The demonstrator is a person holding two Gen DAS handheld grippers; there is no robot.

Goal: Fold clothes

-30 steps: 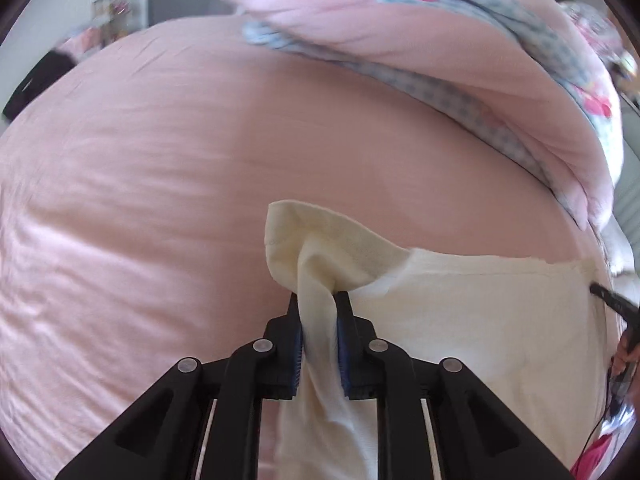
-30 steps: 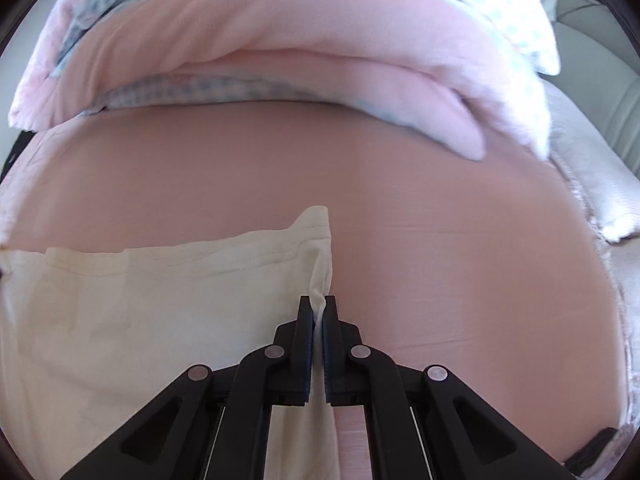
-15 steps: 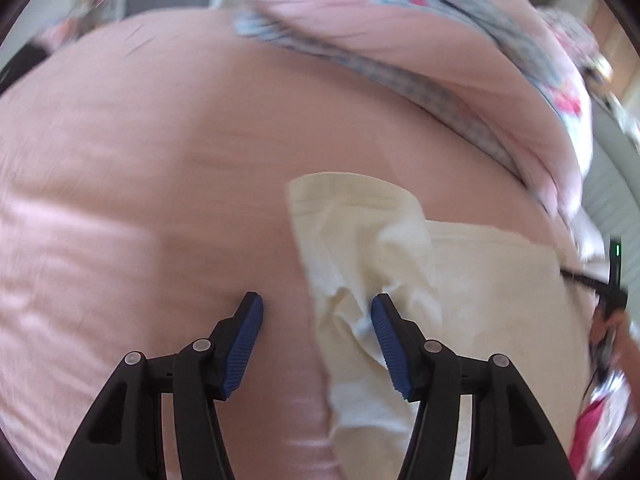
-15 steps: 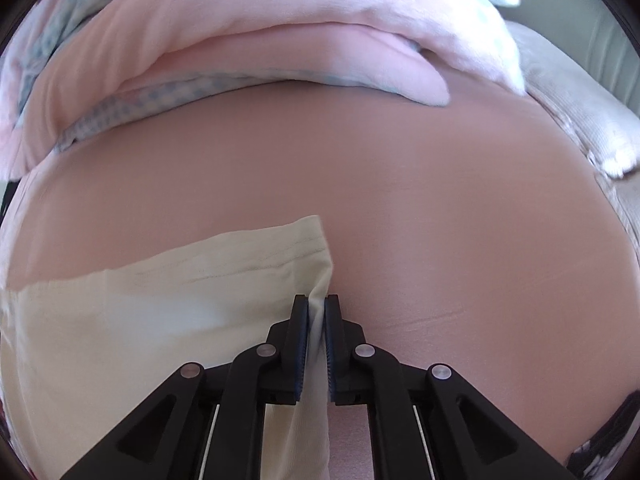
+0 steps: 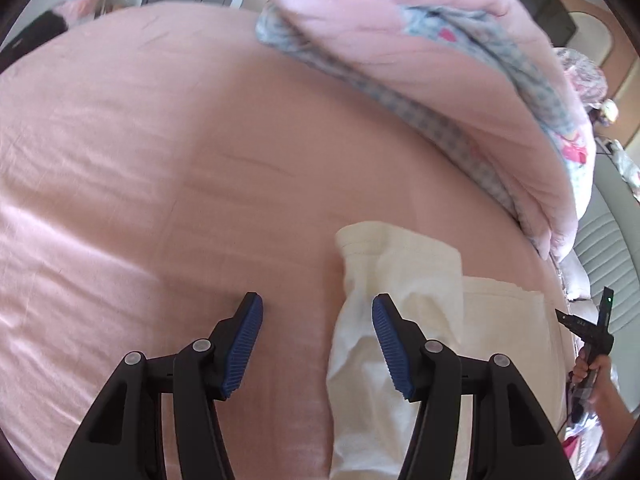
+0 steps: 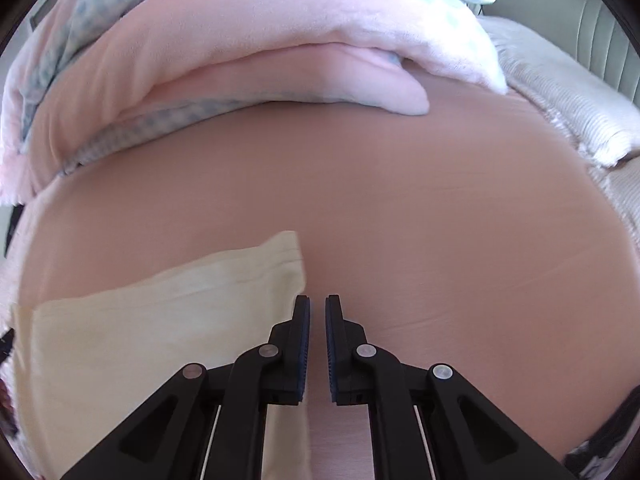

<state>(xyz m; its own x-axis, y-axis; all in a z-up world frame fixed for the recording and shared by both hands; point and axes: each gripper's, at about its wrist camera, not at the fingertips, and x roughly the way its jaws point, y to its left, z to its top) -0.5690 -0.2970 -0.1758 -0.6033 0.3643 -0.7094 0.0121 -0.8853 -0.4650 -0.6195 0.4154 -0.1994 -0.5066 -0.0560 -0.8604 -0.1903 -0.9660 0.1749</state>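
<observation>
Cream cloth [image 5: 400, 276]: its near end runs off the bottom edge in the left wrist view; its left side leaves the frame in the right wrist view.
Person's hand [image 5: 592, 368]: only fingers and part of a forearm show at the right rim.
Far room: blurred, too small to tell.

R gripper [image 6: 317, 312] jaws w/ slim gap, nothing between, over pink sheet [image 6: 440, 208]. Cream garment [image 6: 152, 320] flat at near left, edge just beside left jaw. Pink quilt [image 6: 240, 52] heaped far.
</observation>
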